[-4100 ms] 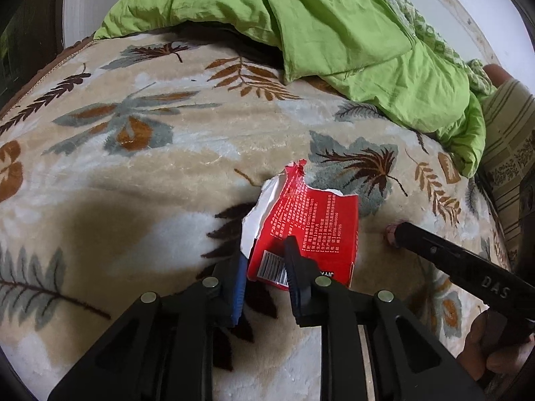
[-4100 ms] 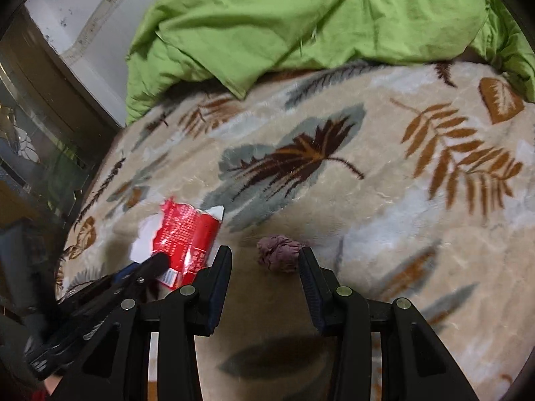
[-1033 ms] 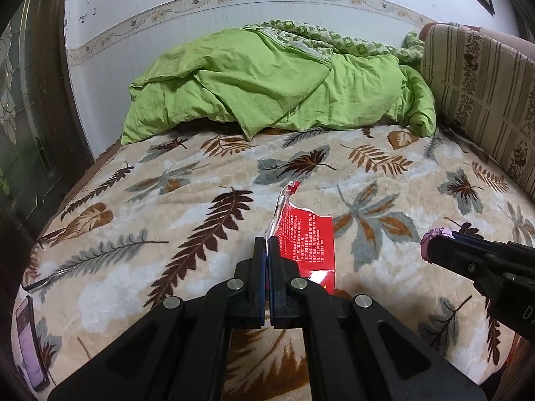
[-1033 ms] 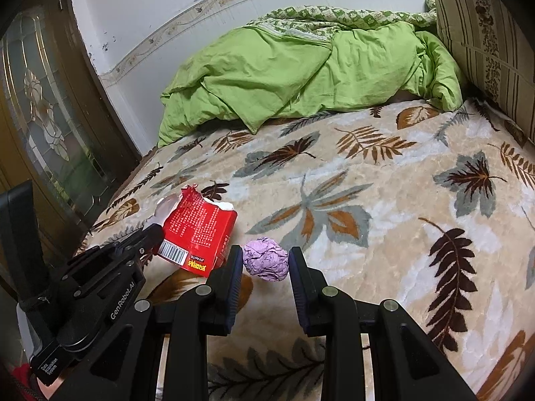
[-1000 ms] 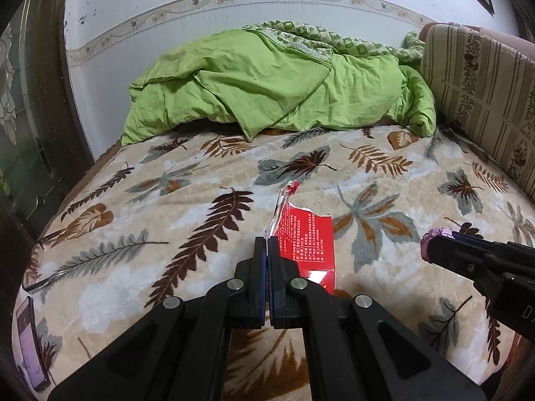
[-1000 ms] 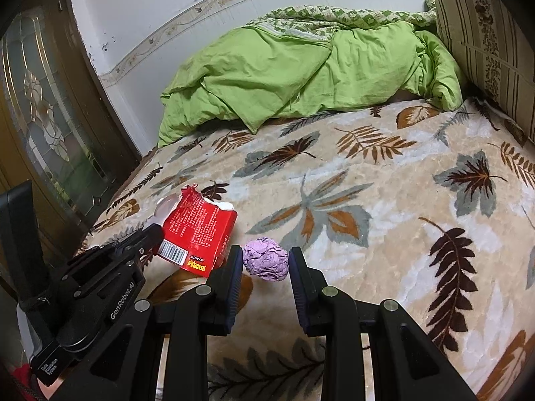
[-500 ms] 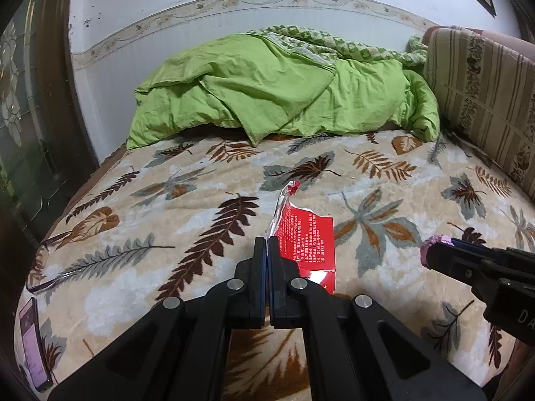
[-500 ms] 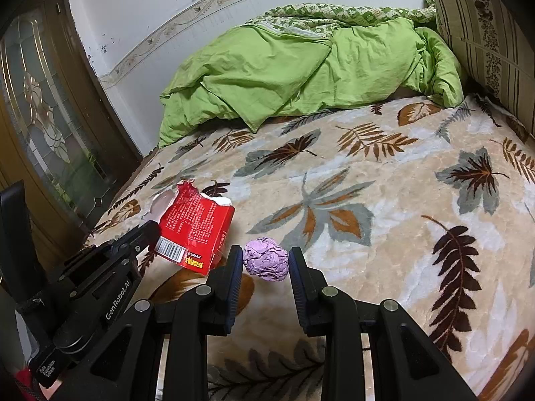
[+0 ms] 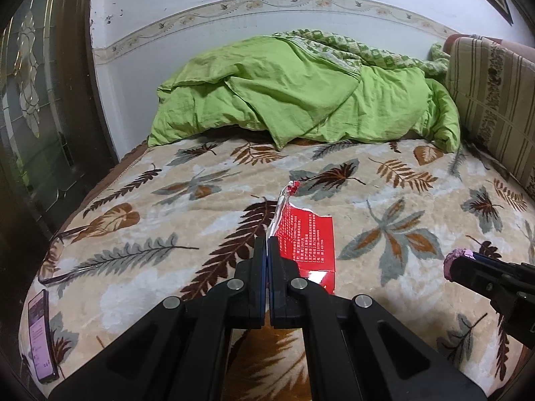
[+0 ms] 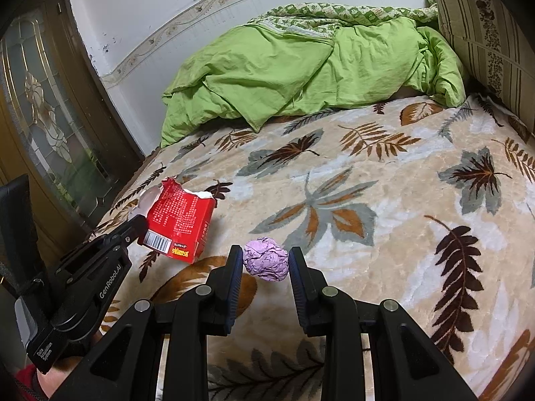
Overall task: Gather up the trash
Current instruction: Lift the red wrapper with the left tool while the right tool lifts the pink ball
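Observation:
My left gripper is shut on the torn edge of a red paper box and holds it up above the leaf-patterned blanket. The box also shows in the right wrist view, hanging from the left gripper. My right gripper is shut on a crumpled purple paper ball, lifted off the bed. In the left wrist view the ball peeks out at the tip of the right gripper at the right edge.
A crumpled green duvet lies at the far end of the bed against the wall. A striped cushion stands at the right. A phone lies at the bed's near left corner. A dark glazed door is on the left.
Both grippers have closed on their items, lifted them off the blanket and pulled back from the bed; over the last second they rose slightly more.

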The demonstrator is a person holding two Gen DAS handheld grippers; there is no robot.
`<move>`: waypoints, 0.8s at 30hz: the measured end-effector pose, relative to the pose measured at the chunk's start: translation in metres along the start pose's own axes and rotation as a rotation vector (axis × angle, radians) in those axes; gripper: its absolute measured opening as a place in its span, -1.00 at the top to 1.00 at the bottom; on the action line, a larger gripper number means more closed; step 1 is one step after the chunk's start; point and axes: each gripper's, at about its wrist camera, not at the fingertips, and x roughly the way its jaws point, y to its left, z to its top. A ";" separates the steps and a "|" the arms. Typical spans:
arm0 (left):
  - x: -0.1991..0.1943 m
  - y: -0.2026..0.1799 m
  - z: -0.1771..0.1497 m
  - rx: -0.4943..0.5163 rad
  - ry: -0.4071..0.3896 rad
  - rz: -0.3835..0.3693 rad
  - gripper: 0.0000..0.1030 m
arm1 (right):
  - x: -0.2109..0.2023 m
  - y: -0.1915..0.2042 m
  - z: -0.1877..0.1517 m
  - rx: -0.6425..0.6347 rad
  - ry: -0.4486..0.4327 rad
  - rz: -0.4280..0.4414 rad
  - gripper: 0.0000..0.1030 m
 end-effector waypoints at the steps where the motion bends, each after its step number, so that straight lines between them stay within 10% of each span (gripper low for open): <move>1: 0.000 0.001 0.000 -0.002 0.001 0.002 0.99 | 0.001 0.000 0.000 0.000 0.000 0.000 0.42; 24: -0.001 0.001 0.001 -0.003 -0.002 -0.002 0.99 | 0.000 0.000 -0.001 0.000 -0.002 0.001 0.42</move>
